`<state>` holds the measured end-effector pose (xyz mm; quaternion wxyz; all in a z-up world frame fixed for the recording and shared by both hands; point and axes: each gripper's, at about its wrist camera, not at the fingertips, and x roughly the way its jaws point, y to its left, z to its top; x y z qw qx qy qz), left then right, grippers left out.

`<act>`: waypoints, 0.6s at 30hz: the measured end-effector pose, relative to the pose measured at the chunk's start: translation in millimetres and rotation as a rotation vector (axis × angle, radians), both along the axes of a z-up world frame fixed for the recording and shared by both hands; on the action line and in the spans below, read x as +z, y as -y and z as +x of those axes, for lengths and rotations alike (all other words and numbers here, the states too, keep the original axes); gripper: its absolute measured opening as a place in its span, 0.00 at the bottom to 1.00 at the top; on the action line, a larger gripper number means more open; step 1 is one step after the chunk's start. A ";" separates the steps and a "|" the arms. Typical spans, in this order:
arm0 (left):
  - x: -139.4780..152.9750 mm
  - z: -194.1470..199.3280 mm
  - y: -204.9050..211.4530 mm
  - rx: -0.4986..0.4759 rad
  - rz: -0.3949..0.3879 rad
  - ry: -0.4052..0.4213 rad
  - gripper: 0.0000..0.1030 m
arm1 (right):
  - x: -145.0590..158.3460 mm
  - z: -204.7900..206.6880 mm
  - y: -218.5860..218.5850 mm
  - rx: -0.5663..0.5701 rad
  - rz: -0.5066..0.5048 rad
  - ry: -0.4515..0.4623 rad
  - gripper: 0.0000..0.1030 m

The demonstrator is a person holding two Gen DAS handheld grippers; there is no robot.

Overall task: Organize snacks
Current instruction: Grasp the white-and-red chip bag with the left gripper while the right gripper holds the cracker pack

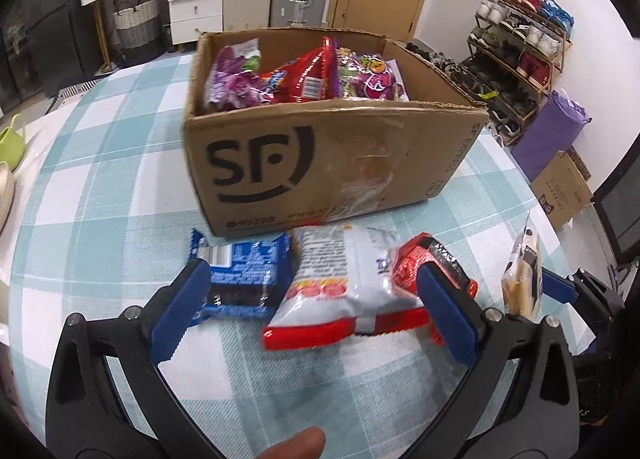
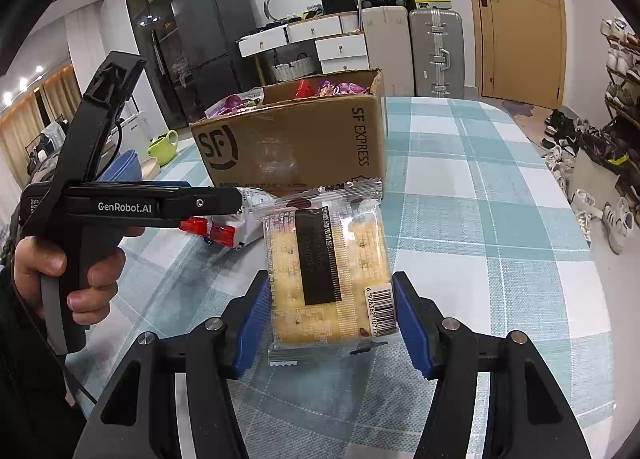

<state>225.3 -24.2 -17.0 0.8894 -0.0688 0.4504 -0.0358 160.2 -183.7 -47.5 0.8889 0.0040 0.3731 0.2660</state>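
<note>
A cardboard SF box [image 1: 332,163] stands on the checked table, filled with purple and red snack bags [image 1: 304,75]. In front of it lie a blue biscuit pack [image 1: 244,275], a white-and-red snack bag [image 1: 344,291] and a small red pack [image 1: 424,259]. My left gripper [image 1: 316,315] is open, its fingers on either side of the white-and-red bag. My right gripper [image 2: 326,323] is shut on a clear pack of yellow crackers [image 2: 326,271], held above the table; the pack also shows in the left wrist view [image 1: 522,279]. The box shows in the right wrist view [image 2: 296,143].
A green teapot [image 2: 164,147] and blue and cream bowls [image 2: 128,167] sit at the table's left side. Suitcases [image 2: 436,51], drawers and a shoe rack [image 1: 520,43] stand beyond the table. The table edge [image 2: 560,187] runs along the right.
</note>
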 end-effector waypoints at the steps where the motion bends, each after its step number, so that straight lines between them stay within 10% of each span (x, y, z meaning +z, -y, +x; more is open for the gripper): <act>1: -1.1 1.7 1.4 -0.006 -0.004 -0.005 0.98 | 0.1 0.2 0.5 -0.001 0.002 -0.001 0.59; 11: -16.7 10.0 12.5 -0.077 -0.057 -0.042 0.50 | 2.8 -0.5 4.5 -0.018 0.011 0.006 0.59; 18: -19.6 -2.3 7.4 -0.059 -0.122 -0.003 0.40 | 6.0 -4.6 5.3 -0.026 0.020 0.020 0.59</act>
